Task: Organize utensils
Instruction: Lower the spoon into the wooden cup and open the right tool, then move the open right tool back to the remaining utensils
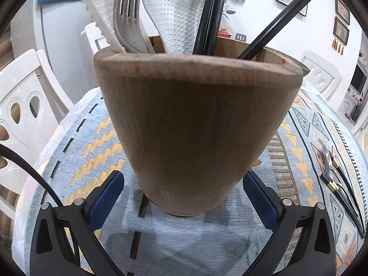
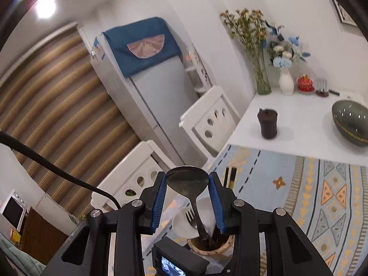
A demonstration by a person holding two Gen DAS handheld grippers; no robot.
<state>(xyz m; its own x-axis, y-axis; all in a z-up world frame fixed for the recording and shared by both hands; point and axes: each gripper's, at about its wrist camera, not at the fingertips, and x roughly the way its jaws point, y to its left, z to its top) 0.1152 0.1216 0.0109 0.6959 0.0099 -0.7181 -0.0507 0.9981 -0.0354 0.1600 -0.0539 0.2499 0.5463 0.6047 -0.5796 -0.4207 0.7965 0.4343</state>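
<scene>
The table [image 1: 76, 138] under me wears a blue-grey cloth [image 1: 184, 241] patterned in gold zigzags and triangles, and white chairs [image 1: 25, 105] stand along its left edge. In my right wrist view a fridge [image 2: 156, 96] with a blue cover [image 2: 142, 43] stands far left, and the bare white end of the table carries a dark green bowl [image 2: 352, 122], a small dark jar [image 2: 268, 124] and vases of flowers [image 2: 260, 53].

The wooden utensil holder [image 1: 195, 126] fills my left wrist view, upright on the cloth. My left gripper [image 1: 184, 197] stands wide around its base, one blue pad on each side; the left pad [image 1: 105, 197] looks clear of the wood, while I cannot tell whether the right one touches it. Standing in the holder are two white dotted rice paddles [image 1: 177, 16], a fork [image 1: 126, 13] between them, and black chopsticks [image 1: 211, 13], one of which leans far to the right.

My right gripper [image 2: 187, 197] is narrowed onto a metal spoon [image 2: 187, 180], its bowl pinched between the blue pads and its handle pointing down into the holder below, among the fork and paddles.

More cutlery and chopsticks [image 1: 338, 179] lie on the cloth well to the right of the holder.
</scene>
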